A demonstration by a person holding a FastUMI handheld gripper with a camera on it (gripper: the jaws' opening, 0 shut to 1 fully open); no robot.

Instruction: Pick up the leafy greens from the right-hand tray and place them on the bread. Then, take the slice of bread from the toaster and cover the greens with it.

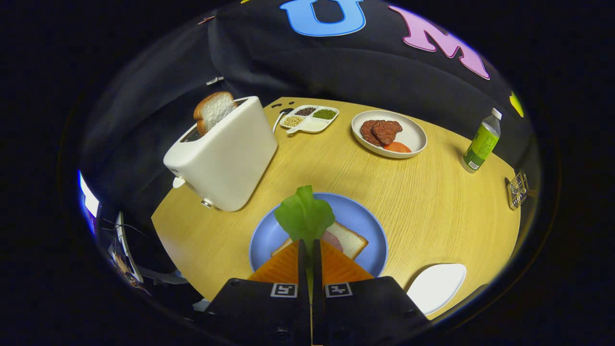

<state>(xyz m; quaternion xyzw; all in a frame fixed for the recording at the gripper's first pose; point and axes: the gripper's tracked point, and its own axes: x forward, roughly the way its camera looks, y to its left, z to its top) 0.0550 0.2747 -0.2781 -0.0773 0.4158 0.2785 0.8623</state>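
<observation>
Desk [432, 202], w/ the blue plate [370, 230] as landmark. Toaster [226, 154] stands just beyond-left of the plate, bread slice [214, 110] poking out its top: light, spongy, crumbly, so prob. best pinched gently on the exposed crust edge. White tray [437, 286] sits right of the plate. On the plate: base bread [350, 240] w/ a pink slice on it. Leafy greens [305, 216] hang over the plate, above the base bread: v. light, floppy, tear-prone. Gripper [310, 250] jaws clenched on the greens' stem end, orange fingers [283, 266] nearly touching.

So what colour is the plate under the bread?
Blue plate, in the gripper view; the gripper holds greens above it.
</observation>
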